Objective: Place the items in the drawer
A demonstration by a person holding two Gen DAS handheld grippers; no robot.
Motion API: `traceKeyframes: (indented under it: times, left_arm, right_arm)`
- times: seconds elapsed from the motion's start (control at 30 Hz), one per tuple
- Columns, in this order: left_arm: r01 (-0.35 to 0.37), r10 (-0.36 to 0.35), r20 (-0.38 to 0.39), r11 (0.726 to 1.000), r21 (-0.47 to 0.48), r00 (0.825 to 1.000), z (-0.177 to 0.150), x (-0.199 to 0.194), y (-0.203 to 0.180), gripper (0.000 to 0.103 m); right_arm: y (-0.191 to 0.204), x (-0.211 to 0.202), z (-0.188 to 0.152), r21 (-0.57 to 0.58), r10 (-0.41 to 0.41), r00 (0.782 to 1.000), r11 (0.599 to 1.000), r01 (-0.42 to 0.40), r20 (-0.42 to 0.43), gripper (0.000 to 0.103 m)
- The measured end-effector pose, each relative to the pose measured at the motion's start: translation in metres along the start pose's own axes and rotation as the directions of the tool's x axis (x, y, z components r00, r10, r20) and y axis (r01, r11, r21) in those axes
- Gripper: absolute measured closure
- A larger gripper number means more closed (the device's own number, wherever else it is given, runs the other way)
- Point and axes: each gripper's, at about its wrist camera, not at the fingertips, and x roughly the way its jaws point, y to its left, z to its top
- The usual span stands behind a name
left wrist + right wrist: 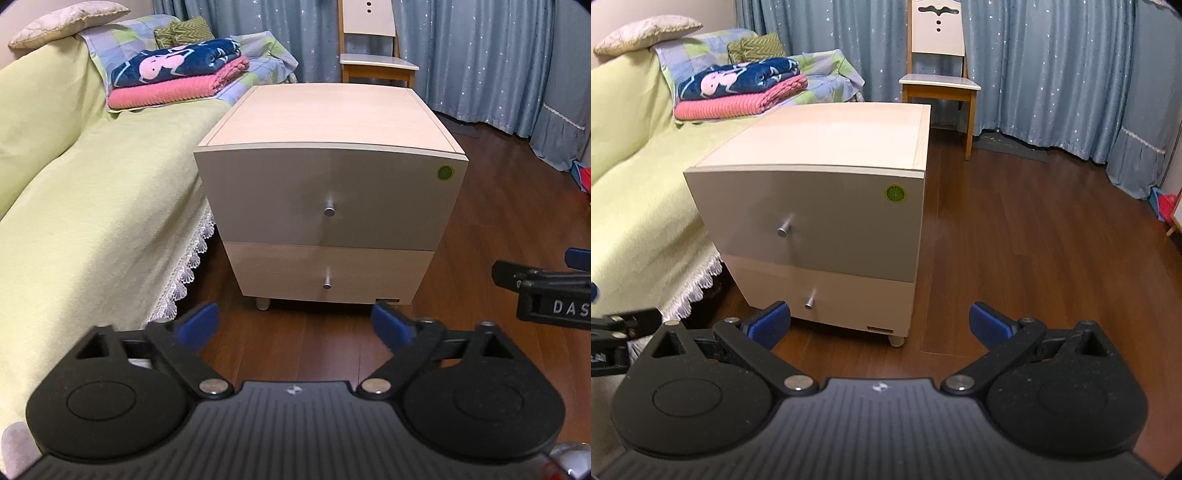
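Standing on the wood floor (1034, 240) just beside the sofa (74, 192), the nightstand (325, 122) has both drawers shut. Both the left gripper (295, 325) and right gripper (879, 321) hang before it, fingers apart, empty. A chair (938, 81) stands behind by curtains (1052, 74); folded blankets (177, 74) lie on the sofa.

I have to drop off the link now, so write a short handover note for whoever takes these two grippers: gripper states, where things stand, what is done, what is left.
Left gripper: open, empty, held in front of the nightstand.
Right gripper: open, empty, beside the left one.
Upper drawer and lower drawer: both shut; knobs untouched.
Folded blankets lie on the sofa; no item for the drawer is in a gripper.
Done: nothing visible.
Left: open a drawer, fetch the items, place them inside, probably shut it.
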Motion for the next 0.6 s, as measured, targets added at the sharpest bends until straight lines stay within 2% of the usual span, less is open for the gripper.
traceKeyframes:
  times: [0.13,0.43,0.6]
  left_arm:
    - [-0.002,0.002,0.016,1.000,0.001,1.000,0.000,-0.007,-0.001,0.008]
    - [-0.003,0.003,0.000,1.000,0.024,1.000,-0.003,-0.009,-0.007,0.008]
    - [-0.017,0.017,-0.020,0.999,0.027,1.000,-0.005,-0.008,-0.008,0.008]
  right_arm:
    - [0.007,-0.002,-0.001,-0.046,-0.012,1.000,0.999,0.012,0.009,0.001]
    - [0.014,-0.003,0.003,-0.073,-0.015,1.000,0.997,0.014,-0.006,0.001]
    - [0.014,-0.001,0.006,-0.040,0.011,1.000,0.999,-0.013,-0.029,0.001]
